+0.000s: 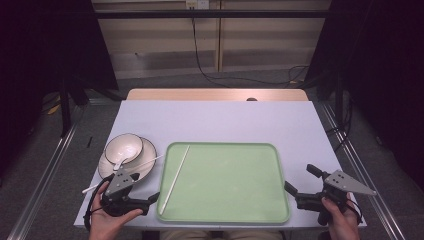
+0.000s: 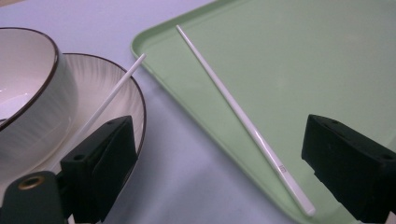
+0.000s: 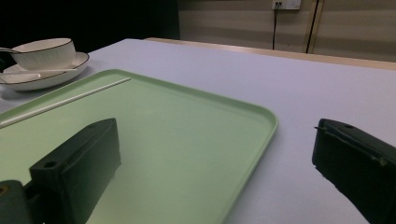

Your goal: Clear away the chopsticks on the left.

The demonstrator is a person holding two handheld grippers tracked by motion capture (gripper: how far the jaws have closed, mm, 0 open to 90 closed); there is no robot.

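Note:
A pale green tray (image 1: 230, 180) lies at the table's near middle. One white chopstick (image 1: 176, 175) rests along the tray's left side. A second white chopstick (image 1: 135, 167) lies slanted across a dark-rimmed white plate (image 1: 147, 160), which carries a white bowl (image 1: 124, 147). My left gripper (image 1: 144, 189) stands open at the tray's near left corner. In the left gripper view the tray's chopstick (image 2: 238, 112) lies between the wide-apart jaws with neither pad touching it. My right gripper (image 1: 303, 180) is open beside the tray's right edge, with nothing between its jaws.
The white table (image 1: 220, 120) has a wooden strip (image 1: 215, 95) along its far edge. Cables (image 1: 250, 77) trail on the floor beyond. Dark curtains (image 1: 45, 45) hang at both sides. Both hands hold the grippers near the table's front edge.

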